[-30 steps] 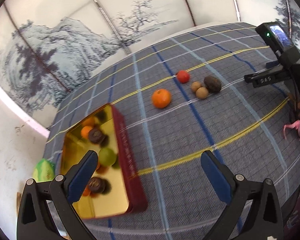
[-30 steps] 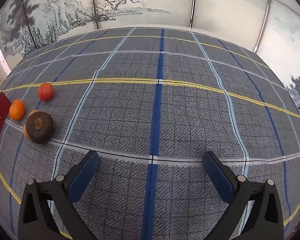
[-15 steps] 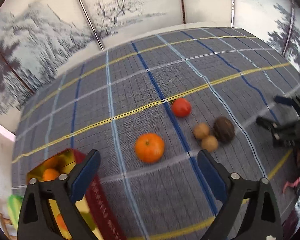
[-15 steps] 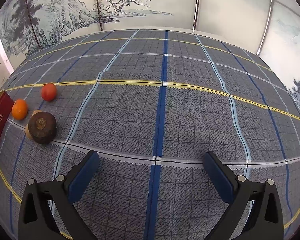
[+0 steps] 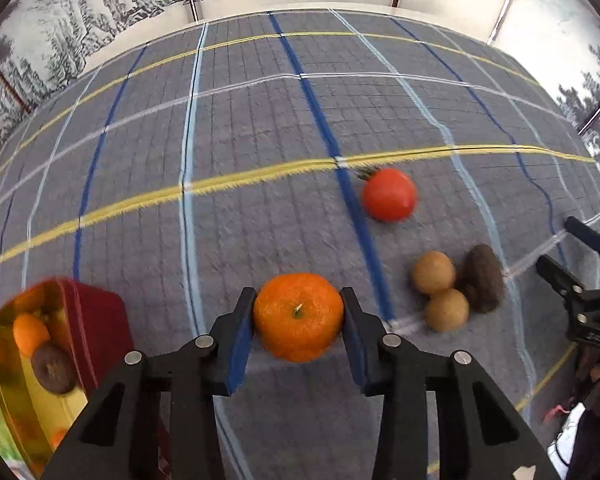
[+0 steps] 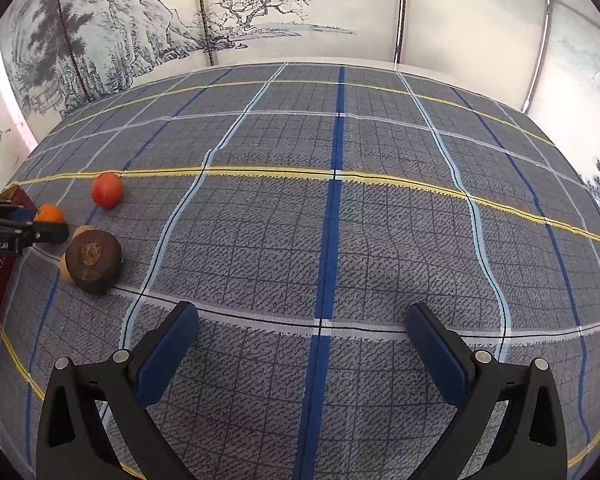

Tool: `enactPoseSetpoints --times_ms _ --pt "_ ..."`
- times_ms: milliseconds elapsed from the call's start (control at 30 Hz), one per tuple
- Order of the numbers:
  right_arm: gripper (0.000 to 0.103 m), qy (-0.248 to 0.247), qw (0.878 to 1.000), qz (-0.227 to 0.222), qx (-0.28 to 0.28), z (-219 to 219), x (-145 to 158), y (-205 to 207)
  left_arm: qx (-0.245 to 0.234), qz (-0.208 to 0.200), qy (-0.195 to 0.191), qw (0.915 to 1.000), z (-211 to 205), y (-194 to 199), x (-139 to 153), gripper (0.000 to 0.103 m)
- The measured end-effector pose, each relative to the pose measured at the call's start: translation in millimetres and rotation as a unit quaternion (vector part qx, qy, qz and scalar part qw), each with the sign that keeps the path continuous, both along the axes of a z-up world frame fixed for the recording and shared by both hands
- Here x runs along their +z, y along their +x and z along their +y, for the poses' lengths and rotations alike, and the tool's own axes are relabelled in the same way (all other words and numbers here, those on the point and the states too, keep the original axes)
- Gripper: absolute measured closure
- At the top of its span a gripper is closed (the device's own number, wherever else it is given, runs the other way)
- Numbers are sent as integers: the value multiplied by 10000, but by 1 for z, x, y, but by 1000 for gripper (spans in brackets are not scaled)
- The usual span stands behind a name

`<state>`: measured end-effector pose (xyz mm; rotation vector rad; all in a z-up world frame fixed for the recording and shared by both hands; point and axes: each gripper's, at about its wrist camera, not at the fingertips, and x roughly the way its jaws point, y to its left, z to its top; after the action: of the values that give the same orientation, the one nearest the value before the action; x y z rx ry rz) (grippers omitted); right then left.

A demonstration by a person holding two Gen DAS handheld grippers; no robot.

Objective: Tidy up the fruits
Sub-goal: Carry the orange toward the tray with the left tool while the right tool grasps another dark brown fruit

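At lower left stood the red tin (image 5: pixel 100 320), already holding fruit. At centre bottom, the left gripper (image 5: pixel 298 322) was closing on the orange (image 5: pixel 298 316), pads touching it. The right gripper (image 6: pixel 302 344) stood apart, empty. Next, probably 1 lift toward the tin.

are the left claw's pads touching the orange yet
Touching. In the left wrist view both closing pads sit flush against the orange, with no gap visible on either side.

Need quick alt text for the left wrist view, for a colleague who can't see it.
The left gripper is closing its jaws around an orange on the plaid tablecloth. A red tomato, two tan fruits and a dark brown fruit lie right; a gold-lined tin with fruit sits left.
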<state>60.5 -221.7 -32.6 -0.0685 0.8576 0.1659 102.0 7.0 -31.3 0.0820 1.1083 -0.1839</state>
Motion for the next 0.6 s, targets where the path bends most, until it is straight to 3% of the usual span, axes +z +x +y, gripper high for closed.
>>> enactPoseSetpoints --times_ms 167,233,367,600 --pt "0 196 9996 -59 180 1 2 -3 124 -347 -457 9983 0 -49 22 66" --pt "0 367 9980 -347 389 1 9 -12 101 -417 -606 9972 -1 -67 30 66" --pt "2 567 9911 -652 1016 15 22 -30 53 -623 -622 9961 -1 -105 41 66" --pt "7 700 9797 -546 1799 60 33 -28 33 -670 -706 9952 4 -137 49 66"
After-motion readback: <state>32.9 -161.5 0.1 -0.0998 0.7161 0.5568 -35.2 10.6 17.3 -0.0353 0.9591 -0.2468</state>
